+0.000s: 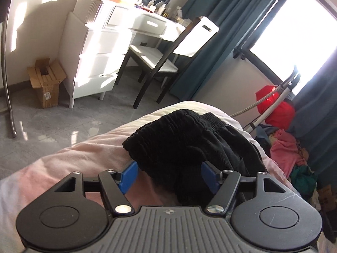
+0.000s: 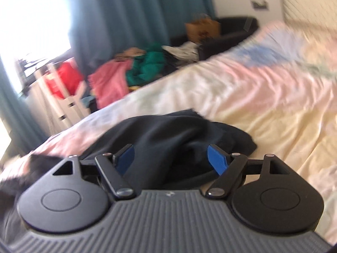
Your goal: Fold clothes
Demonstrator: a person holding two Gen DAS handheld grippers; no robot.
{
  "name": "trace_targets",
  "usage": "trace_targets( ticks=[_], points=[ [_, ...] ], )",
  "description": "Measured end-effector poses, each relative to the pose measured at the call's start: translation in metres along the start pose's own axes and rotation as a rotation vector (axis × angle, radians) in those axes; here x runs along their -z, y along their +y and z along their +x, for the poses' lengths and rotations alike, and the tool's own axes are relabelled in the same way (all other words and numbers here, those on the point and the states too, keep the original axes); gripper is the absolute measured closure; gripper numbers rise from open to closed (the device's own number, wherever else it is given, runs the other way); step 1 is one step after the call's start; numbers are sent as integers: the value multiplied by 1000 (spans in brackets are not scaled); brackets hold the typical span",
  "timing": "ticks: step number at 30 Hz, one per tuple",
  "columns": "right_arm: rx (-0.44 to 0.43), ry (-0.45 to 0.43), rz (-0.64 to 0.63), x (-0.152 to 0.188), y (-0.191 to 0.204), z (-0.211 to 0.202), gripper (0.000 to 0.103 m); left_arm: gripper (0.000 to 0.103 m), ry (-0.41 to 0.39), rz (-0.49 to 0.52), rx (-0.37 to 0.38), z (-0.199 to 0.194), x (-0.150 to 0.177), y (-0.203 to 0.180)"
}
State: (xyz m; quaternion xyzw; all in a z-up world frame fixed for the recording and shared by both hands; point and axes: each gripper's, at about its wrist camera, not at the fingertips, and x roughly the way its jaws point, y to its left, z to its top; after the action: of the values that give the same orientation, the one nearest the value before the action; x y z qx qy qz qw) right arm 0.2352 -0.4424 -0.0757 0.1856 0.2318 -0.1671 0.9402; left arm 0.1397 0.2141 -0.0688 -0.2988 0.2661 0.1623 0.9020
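Black shorts [image 1: 189, 143], ribbed elastic waistband, bunched on wrinkled pastel bedsheet [image 1: 69, 162]. Left gripper [image 1: 169, 171] and right gripper [image 2: 170, 157]: blue pads spread apart, gripping nothing.

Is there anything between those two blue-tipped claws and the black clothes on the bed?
Nothing visible. The black garment lies on the bed cover right between the open jaws of the left gripper. The right gripper, jaws open too, has the same dark cloth directly in front of it. That view is blurred.
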Motion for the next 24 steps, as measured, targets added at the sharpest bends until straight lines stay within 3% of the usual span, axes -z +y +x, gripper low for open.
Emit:
trace_targets(
  ticks=[2, 6, 11, 16, 22, 24],
  points=[
    [-80, -5, -25, 13, 27, -29, 25, 22, -19, 53, 29, -19, 2, -4],
    [-226, 3, -106, 40, 76, -78, 25, 20, -13, 146, 111, -37, 8, -13],
    [-348, 11, -201, 76, 124, -128, 25, 20, 28, 152, 161, -9, -6, -18],
    [-401, 72, -201, 114, 136, -135, 25, 19, 69, 157, 210, 18, -20, -23],
    [-358, 67, -277, 132, 142, -107, 25, 19, 118, 161, 269, 53, -39, -28],
    [-348, 92, -268, 137, 142, -92, 25, 16, 146, 121, 279, 85, -68, -28]
  ],
)
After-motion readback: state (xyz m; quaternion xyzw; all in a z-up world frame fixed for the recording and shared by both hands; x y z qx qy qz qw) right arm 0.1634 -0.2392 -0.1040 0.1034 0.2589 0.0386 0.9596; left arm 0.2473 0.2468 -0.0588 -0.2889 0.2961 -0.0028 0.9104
